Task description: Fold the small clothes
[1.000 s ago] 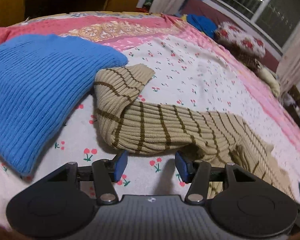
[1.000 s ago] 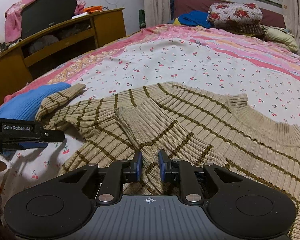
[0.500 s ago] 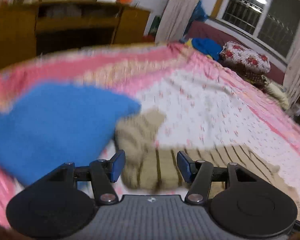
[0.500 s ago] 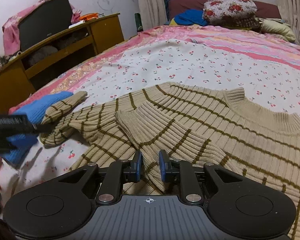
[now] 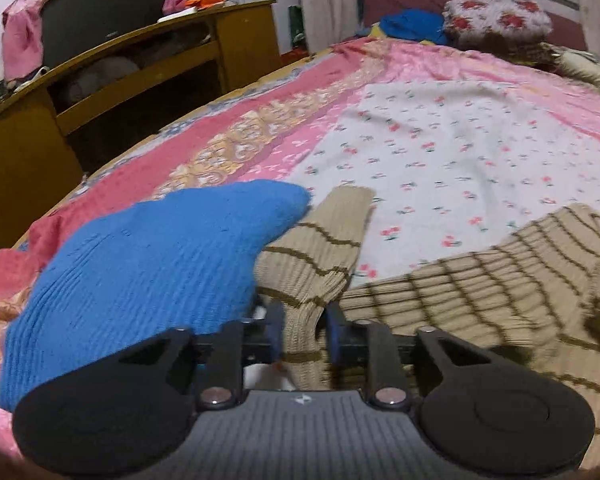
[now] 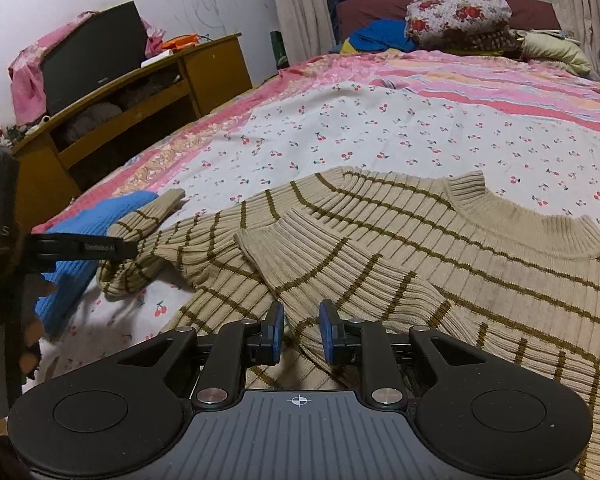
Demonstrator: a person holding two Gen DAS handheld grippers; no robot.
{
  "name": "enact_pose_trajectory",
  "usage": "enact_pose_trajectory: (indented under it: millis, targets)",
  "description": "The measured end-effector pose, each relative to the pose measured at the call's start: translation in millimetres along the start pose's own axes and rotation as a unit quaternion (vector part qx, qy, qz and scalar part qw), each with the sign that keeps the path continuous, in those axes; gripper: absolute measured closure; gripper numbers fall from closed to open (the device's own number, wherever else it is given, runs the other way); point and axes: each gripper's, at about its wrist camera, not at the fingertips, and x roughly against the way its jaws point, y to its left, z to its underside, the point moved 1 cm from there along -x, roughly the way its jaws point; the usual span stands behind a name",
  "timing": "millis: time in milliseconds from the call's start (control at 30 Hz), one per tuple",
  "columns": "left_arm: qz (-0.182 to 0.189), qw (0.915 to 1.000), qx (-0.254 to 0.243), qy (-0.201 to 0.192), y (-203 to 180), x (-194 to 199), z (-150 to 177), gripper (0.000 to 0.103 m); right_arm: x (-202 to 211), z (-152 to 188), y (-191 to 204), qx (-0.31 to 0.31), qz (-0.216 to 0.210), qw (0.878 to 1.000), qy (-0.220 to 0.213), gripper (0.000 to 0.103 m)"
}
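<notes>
A beige knit sweater with brown stripes [image 6: 440, 248] lies on the bed, collar to the right, one sleeve folded across its body. Its other sleeve [image 5: 320, 248] stretches left toward a blue knit garment. My left gripper [image 5: 302, 330] is shut on a fold of that sleeve near its bend; it also shows in the right wrist view [image 6: 134, 248] at the sleeve. My right gripper [image 6: 300, 334] holds the folded sleeve's edge between nearly closed jaws at the sweater's near side.
A folded blue knit garment [image 5: 148, 272] lies left of the sleeve, touching it. The bed carries a cherry-print and pink sheet [image 6: 380, 128]. A wooden cabinet [image 6: 132, 100] with a TV stands at the left. Pillows [image 6: 460, 16] pile at the far end.
My left gripper has moved forward onto the sleeve and closed from open onto its fold. My right gripper has held its grip and barely moved.
</notes>
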Motion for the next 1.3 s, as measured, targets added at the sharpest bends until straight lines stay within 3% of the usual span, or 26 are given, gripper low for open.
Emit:
enact_pose_trajectory:
  millis: [167,267,467,667,867,1133,1300]
  targets:
    - [0.033,0.9976,0.061,0.000,23.8,5.5,-1.2,0.085,6.8,0.0,1.3,-0.007,-0.011,1.000,-0.007,0.082]
    - [0.080,0.9932,0.084,-0.011,31.0,20.0,-0.4,0.086,10.4,-2.8,4.7,-0.009,-0.020,1.000,-0.010,0.082]
    - [0.165,0.9832,0.074,-0.023,21.7,51.0,9.8,0.086,5.9,-17.5,18.3,-0.027,-0.056,0.998,-0.007,0.082]
    - [0.210,0.9755,0.063,-0.009,10.8,61.1,27.4,0.086,-14.3,-37.5,33.2,-0.065,-0.113,0.991,0.014,0.082]
    - [0.225,0.9714,0.076,-0.007,14.6,58.3,33.6,0.086,-50.2,-53.4,52.3,-0.110,-0.179,0.976,0.064,0.082]
    - [0.225,0.9721,0.067,-0.007,21.7,55.9,38.6,0.086,-93.3,-58.9,76.3,-0.134,-0.212,0.961,0.115,0.082]
    - [0.226,0.9719,0.068,-0.004,25.8,55.2,40.8,0.086,-116.1,-57.5,84.7,-0.146,-0.199,0.958,0.146,0.082]
